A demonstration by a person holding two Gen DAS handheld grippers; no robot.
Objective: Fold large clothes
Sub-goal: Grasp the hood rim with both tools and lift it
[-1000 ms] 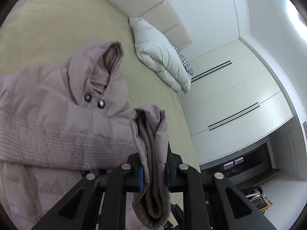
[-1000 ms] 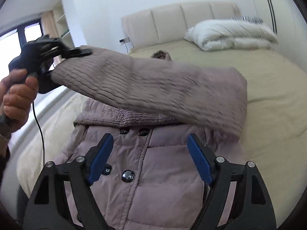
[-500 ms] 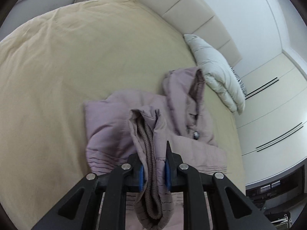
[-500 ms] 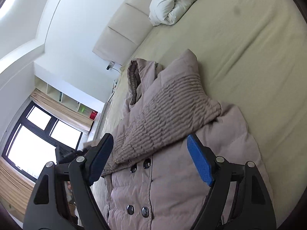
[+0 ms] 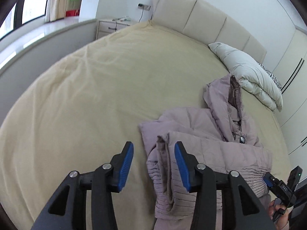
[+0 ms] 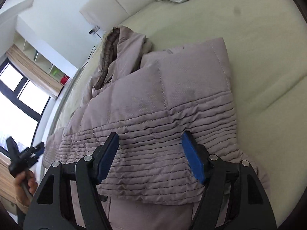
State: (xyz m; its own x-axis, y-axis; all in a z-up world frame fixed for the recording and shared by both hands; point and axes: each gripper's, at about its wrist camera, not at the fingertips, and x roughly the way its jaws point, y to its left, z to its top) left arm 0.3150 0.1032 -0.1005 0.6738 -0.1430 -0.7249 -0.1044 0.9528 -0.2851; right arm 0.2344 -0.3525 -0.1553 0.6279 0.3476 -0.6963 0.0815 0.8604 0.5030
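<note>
Big beige bed, and on it, toward the folded white duvet, lies the mauve quilted coat, hood pointing at the headboard, its ribbed sleeve folded across the chest. Snap buttons peek out below the hood. Left gripper has its blue pads spread wide, the knit cuff loose between them. Right gripper hovers over the sleeve, fingers apart too. No readable lettering anywhere.
</note>
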